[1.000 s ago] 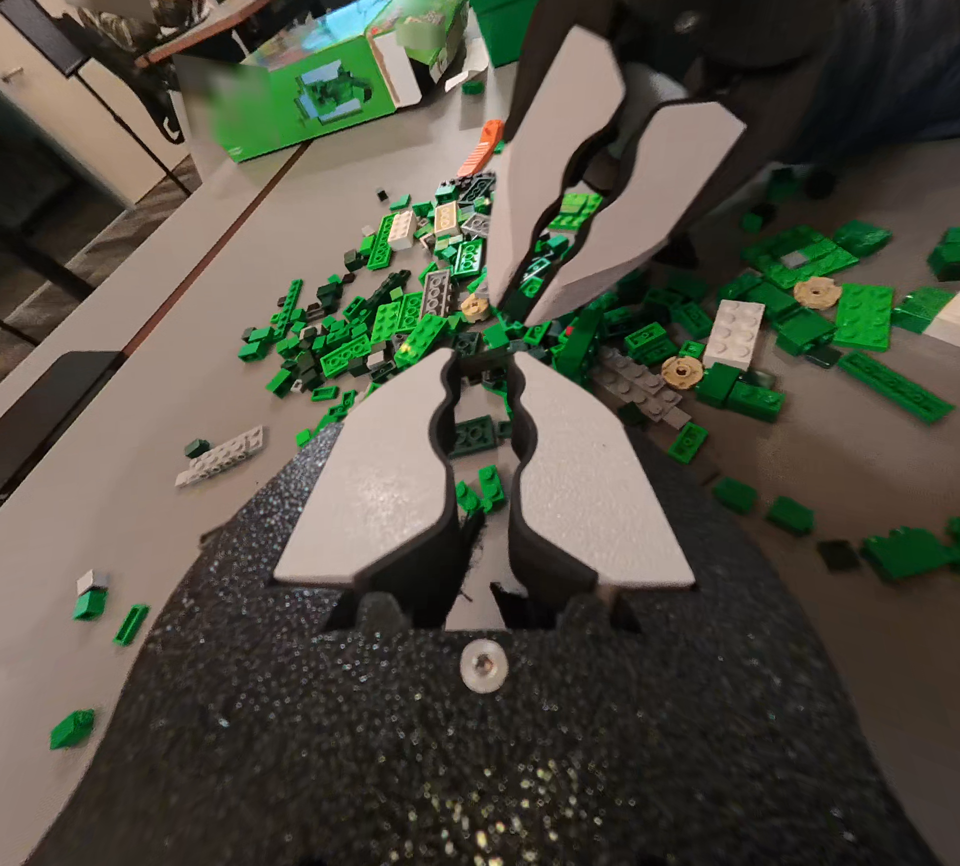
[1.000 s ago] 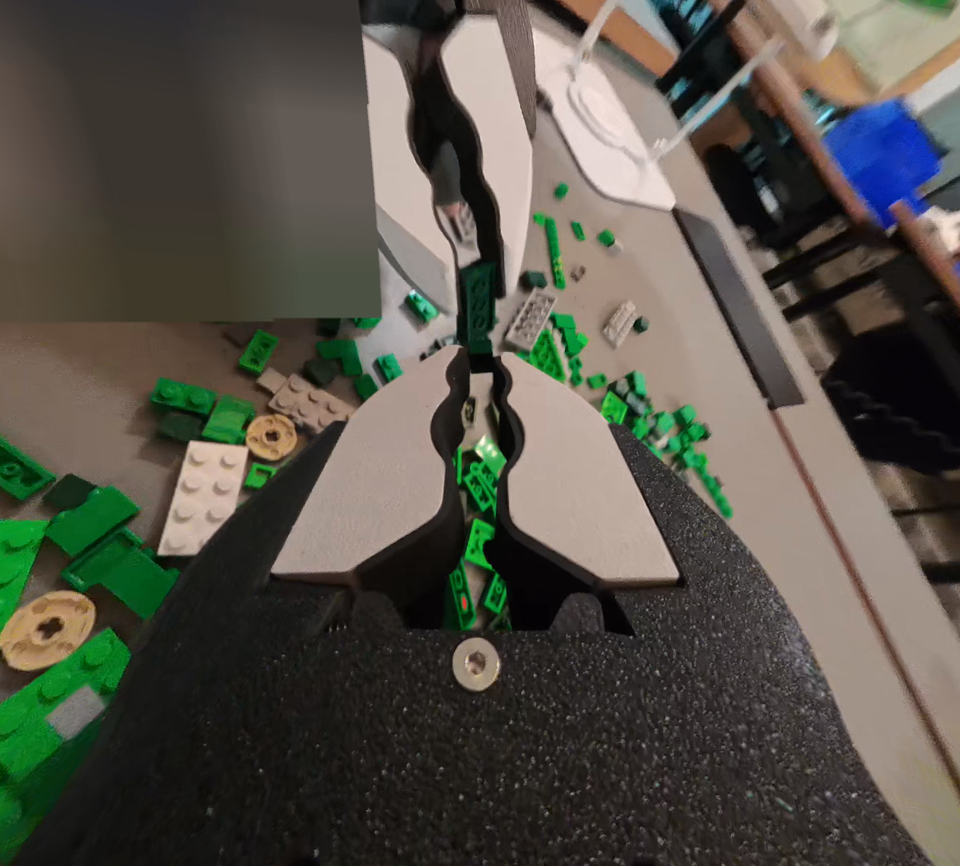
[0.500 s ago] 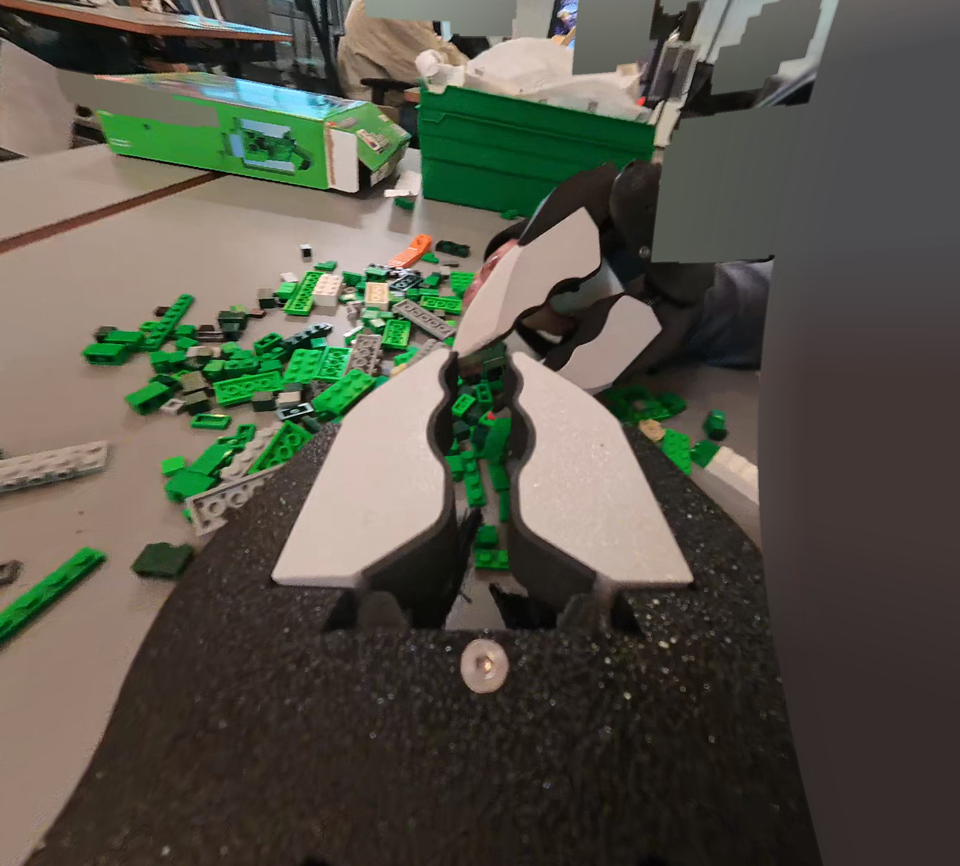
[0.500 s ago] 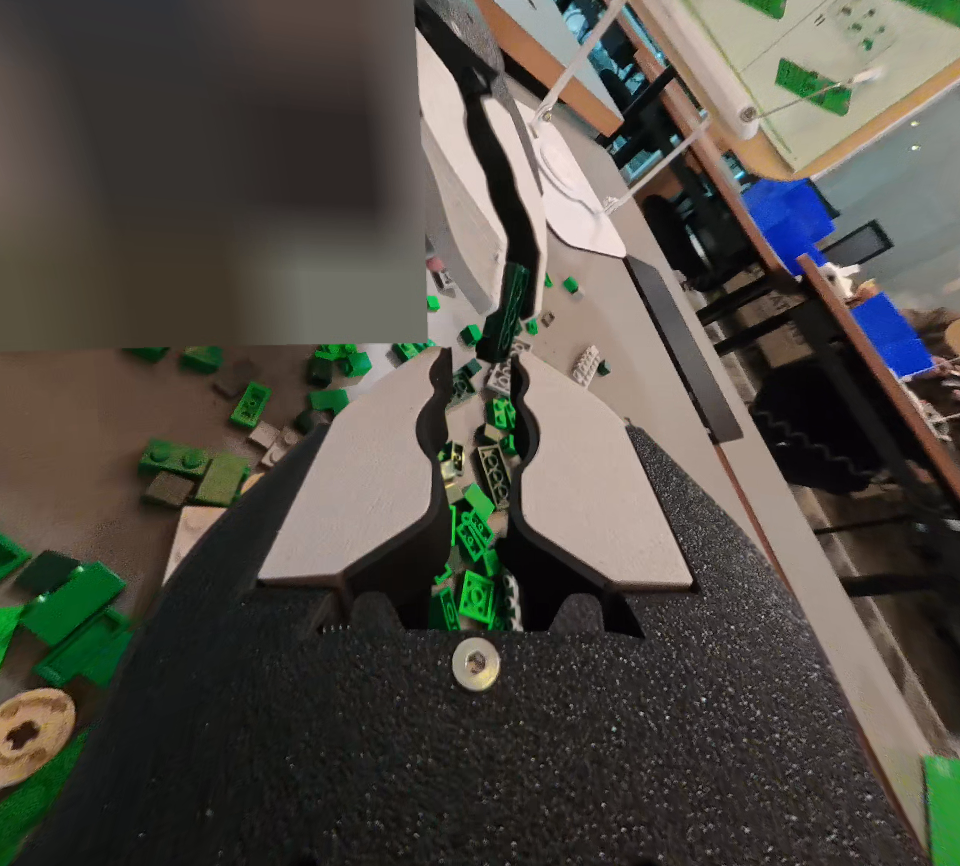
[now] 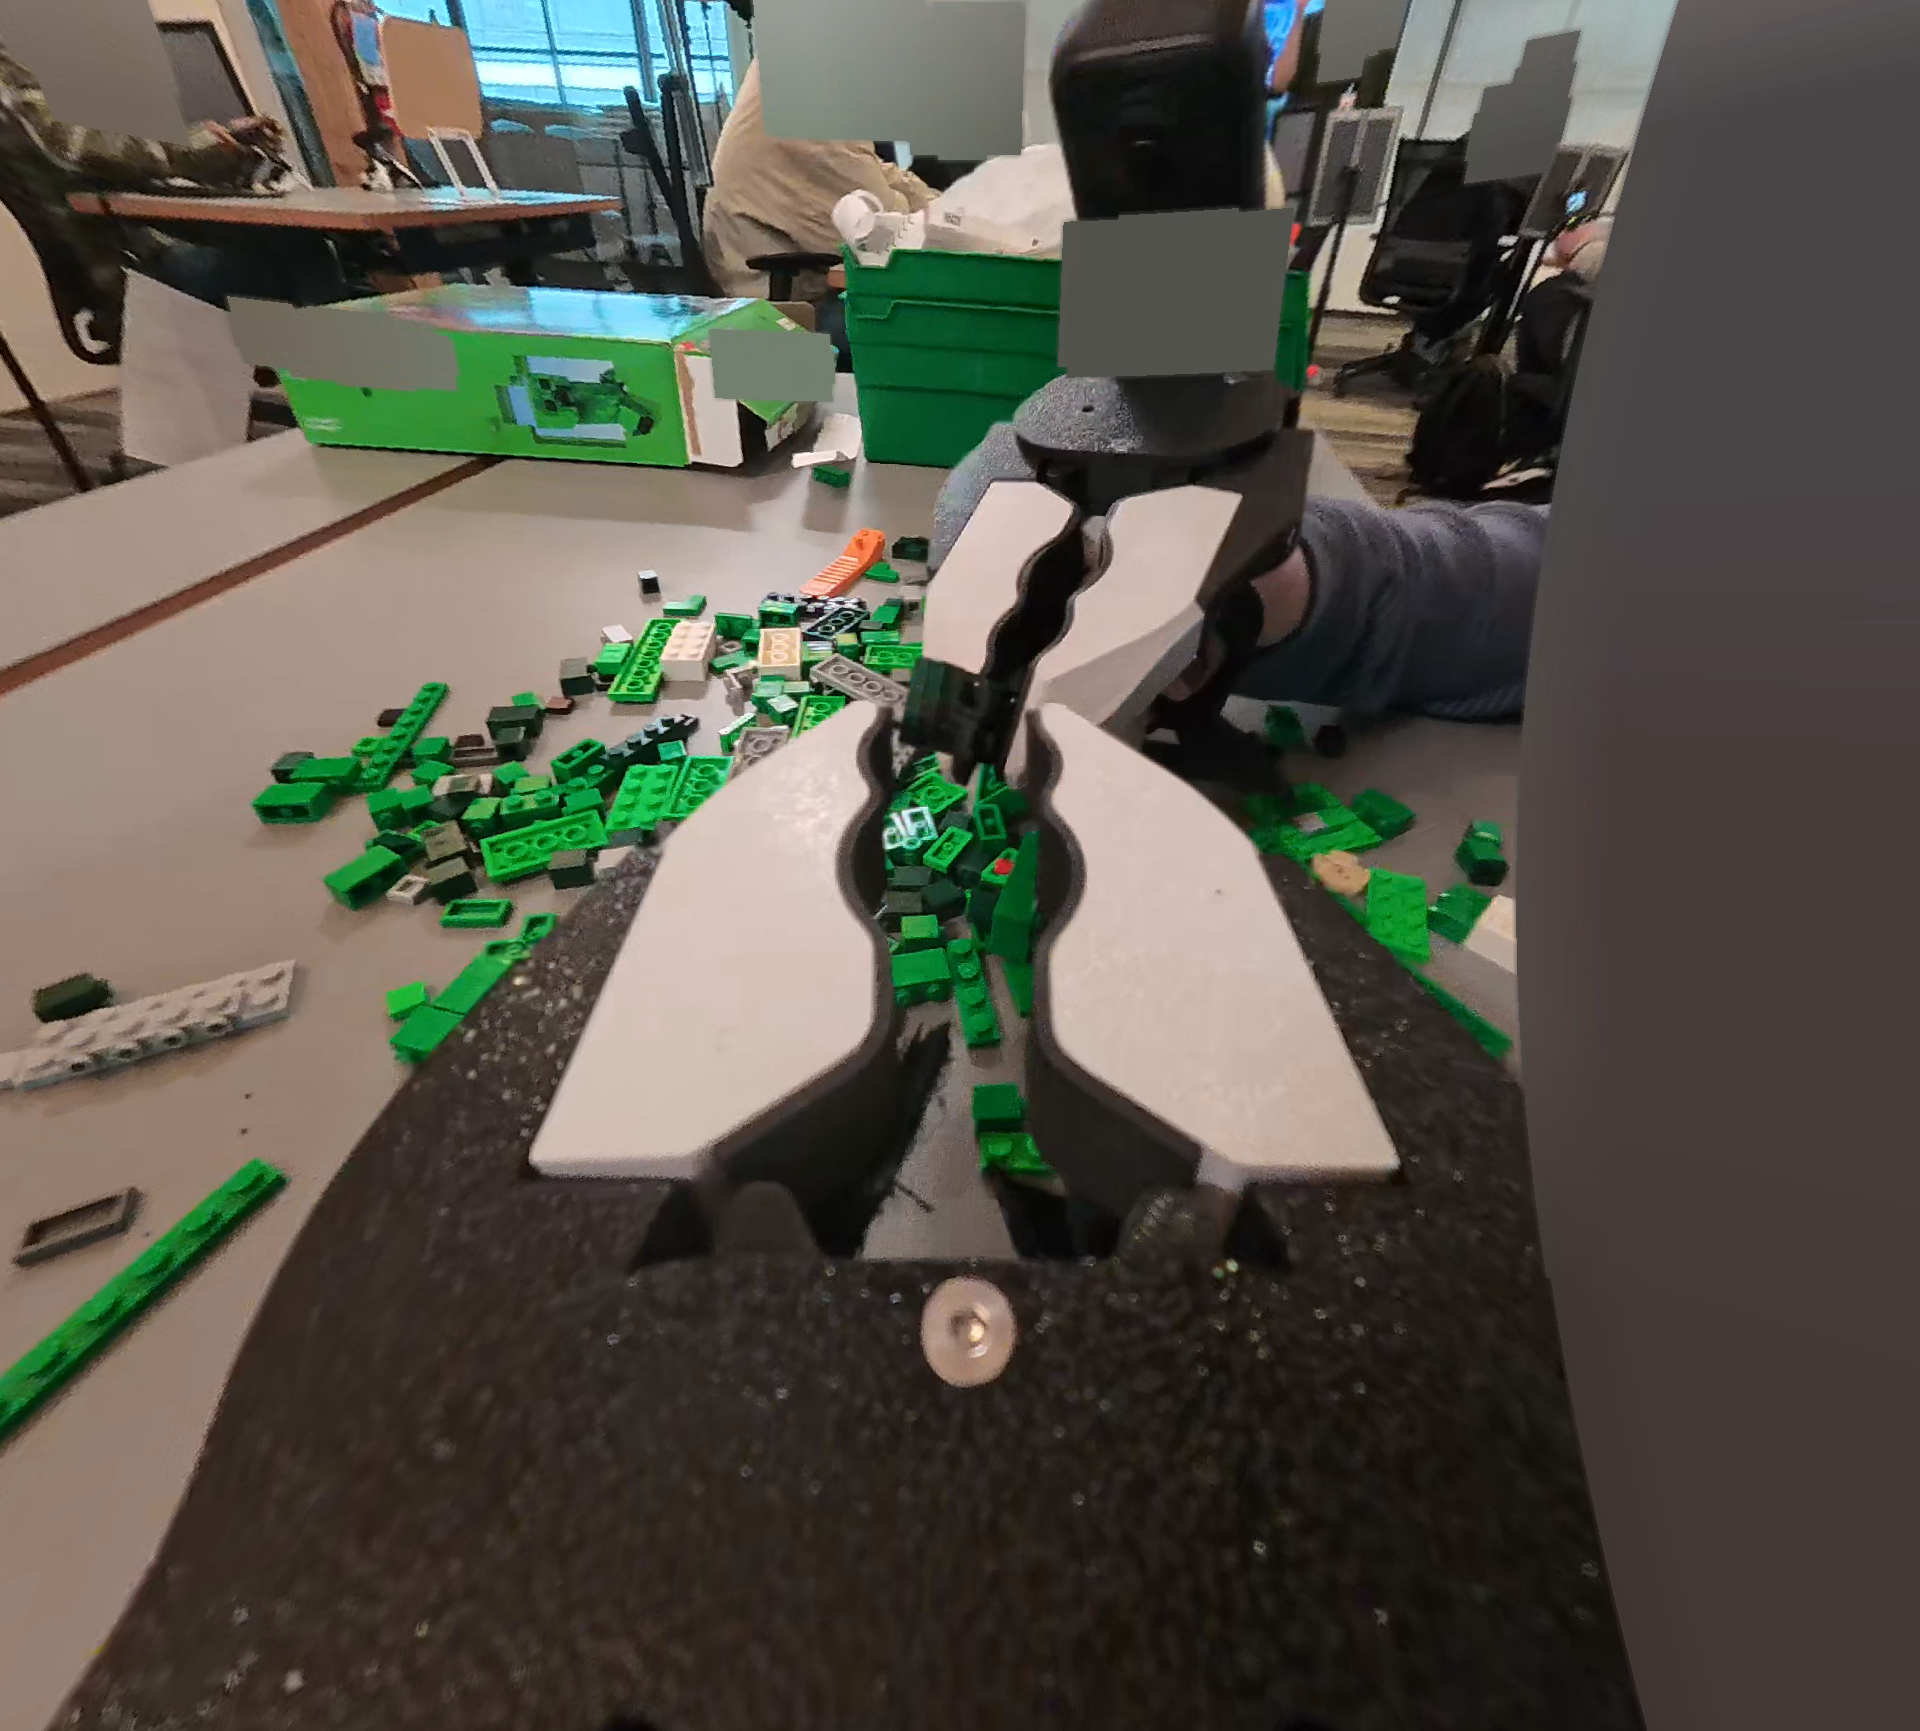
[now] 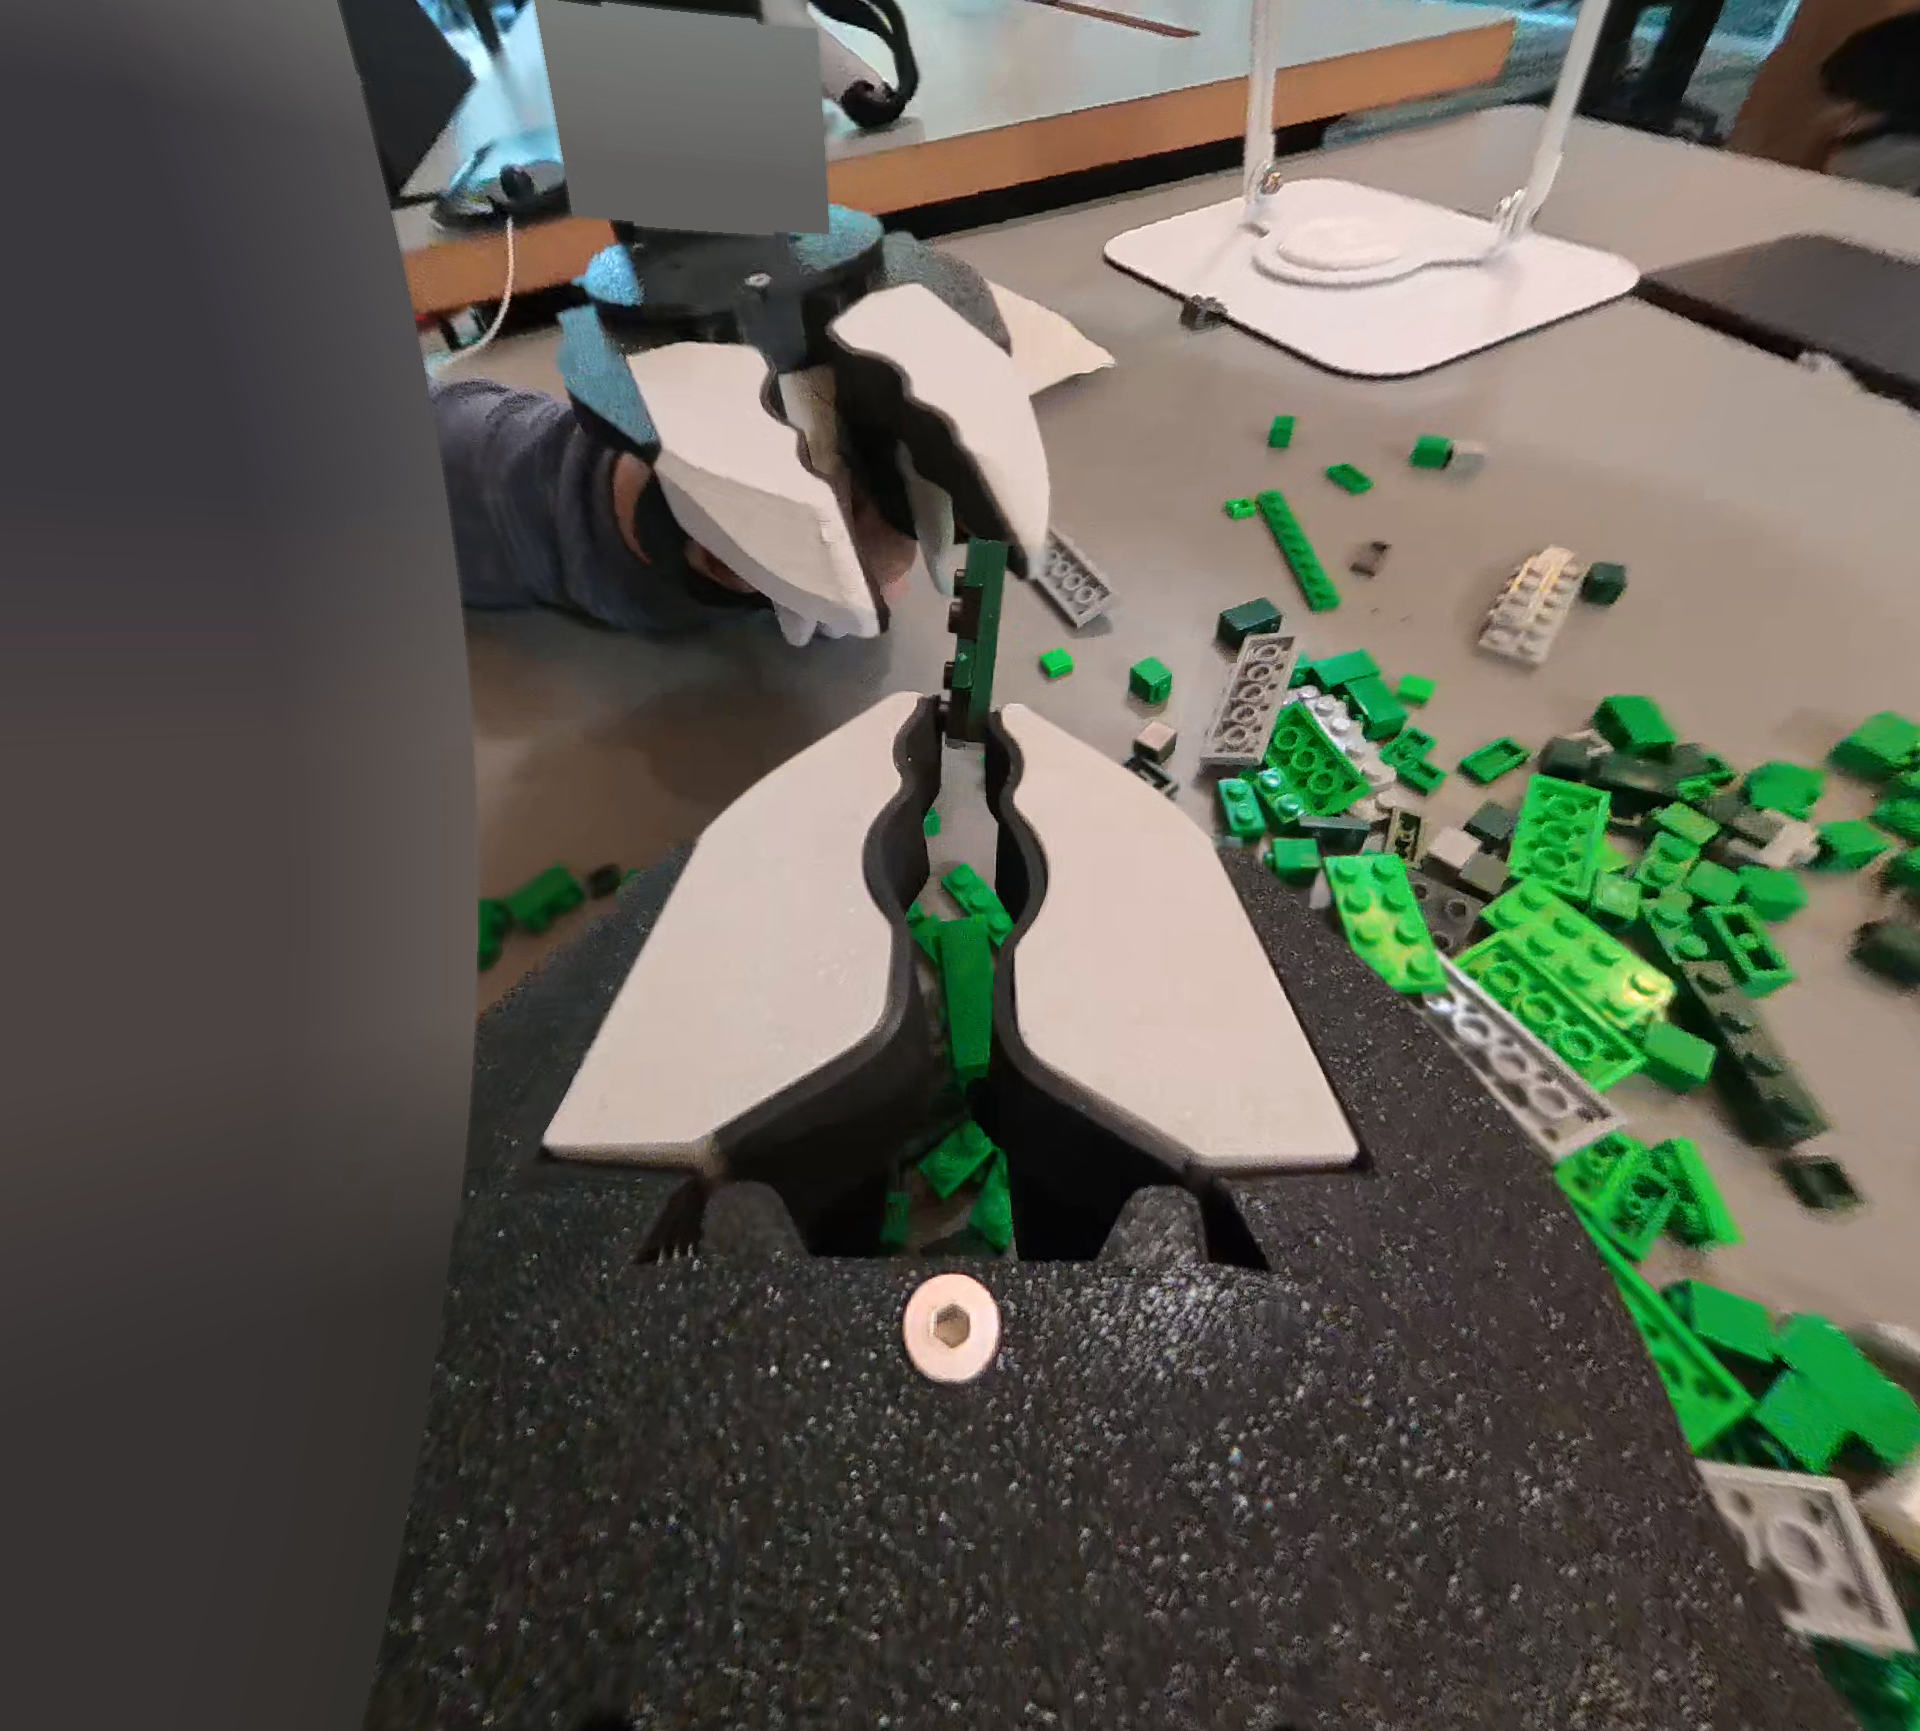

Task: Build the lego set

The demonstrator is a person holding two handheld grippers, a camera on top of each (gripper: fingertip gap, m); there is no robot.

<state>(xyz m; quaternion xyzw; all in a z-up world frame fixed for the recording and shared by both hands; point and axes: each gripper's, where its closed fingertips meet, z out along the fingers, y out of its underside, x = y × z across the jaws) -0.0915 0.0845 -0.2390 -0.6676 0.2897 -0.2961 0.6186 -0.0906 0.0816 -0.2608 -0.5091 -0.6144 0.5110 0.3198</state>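
A dark green studded plate stands on edge in the air between the two grippers. My right gripper is shut on its near end. In the left wrist view the right gripper faces me with the plate sticking out of its tips. My left gripper is open, its jaws a little wider than the plate, with the plate's other end at its tips. The left gripper also shows in the right wrist view. A pile of loose green, grey and white bricks lies on the grey table.
A green set box and a green crate stand at the table's far side, with an orange brick separator before them. A grey plate and a long green plate lie near left. A white stand base sits far right. Only a small space, under 4 cm, lies between the two pairs of fingers. The long green plate is about equally far from each gripper, around 15 centimetres. My right wrist view looks at it from another angle.
Both grippers have lifted and levelled out from pointing down at the pile. The right gripper's jaws opened, then closed on the plate that hung from the left gripper's tips. The left jaws have widened slightly.
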